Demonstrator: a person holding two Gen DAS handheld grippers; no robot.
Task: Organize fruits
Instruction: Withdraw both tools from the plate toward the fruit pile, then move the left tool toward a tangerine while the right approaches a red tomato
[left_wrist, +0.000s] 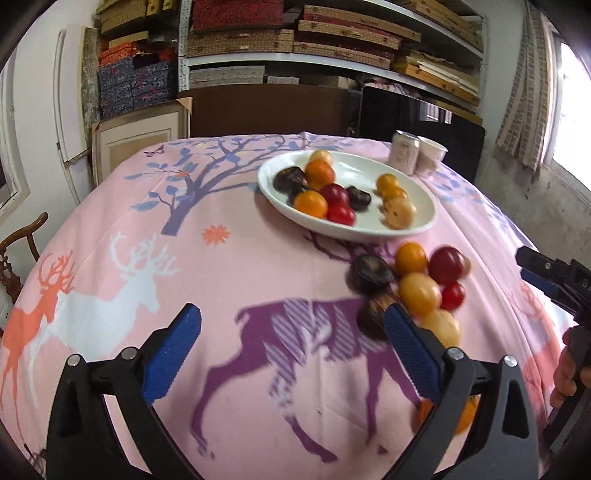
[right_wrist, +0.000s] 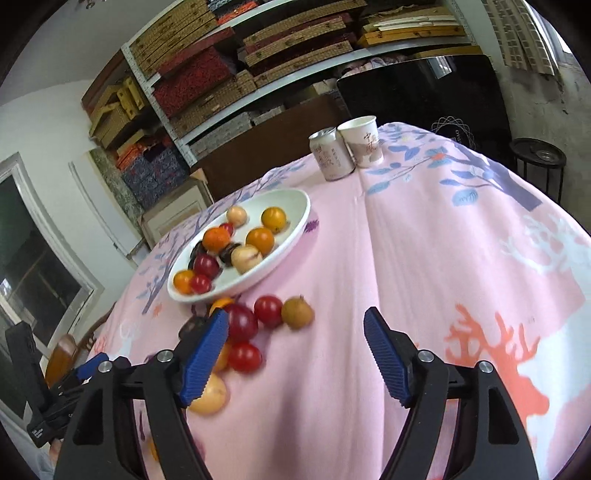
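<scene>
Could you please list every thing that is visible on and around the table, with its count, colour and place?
plate: one, white, oval, far middle of the table.
fruits on the plate: about ten, orange, red, dark brown and tan.
loose fruits: about nine or ten, same colours, on the cloth just in front of the plate; exact count blurred.
can: one, silver-pink, far edge, touching the cup.
paper cup: one, white, beside the can.
tablecloth: one, pink with deer and tree prints.
shelves: filled with woven and patterned boxes, behind the table.
wooden chair: one, brown, at the table's left.
left gripper: black with blue pads, open, empty.
right gripper: same colours, open, empty.
</scene>
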